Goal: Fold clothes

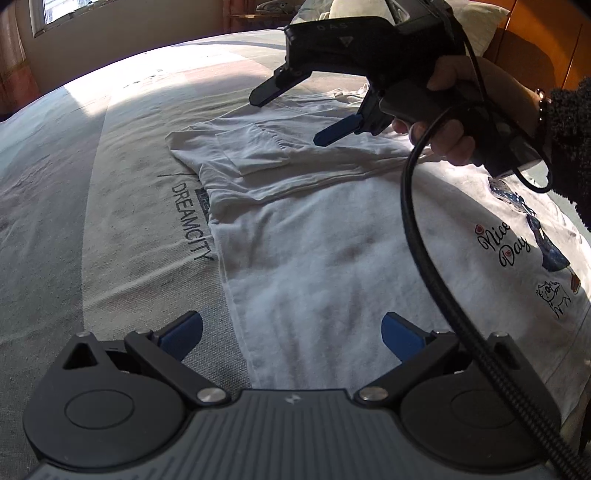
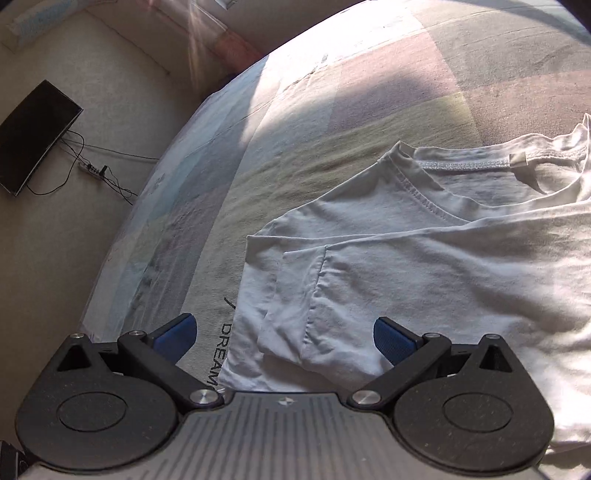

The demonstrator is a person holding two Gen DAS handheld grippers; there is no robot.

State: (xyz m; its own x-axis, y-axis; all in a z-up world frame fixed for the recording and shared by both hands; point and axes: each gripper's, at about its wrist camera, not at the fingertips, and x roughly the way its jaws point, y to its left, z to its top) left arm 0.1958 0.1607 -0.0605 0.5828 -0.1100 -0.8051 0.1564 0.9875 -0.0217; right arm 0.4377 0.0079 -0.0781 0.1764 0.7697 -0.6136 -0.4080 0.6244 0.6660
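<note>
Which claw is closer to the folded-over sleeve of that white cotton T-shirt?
Right. The right claw hovers open directly over the folded sleeve; the left claw sits open farther down, at the shirt's side edge.

Sunlight pours from the window (image 1: 62, 11) across the bed (image 1: 110, 122), blowing out a glaring band; the white T-shirt (image 1: 314, 240) sits partly shaded. Fisheye bends the edges, corners dark, right wrist view hazy with flare.
</note>
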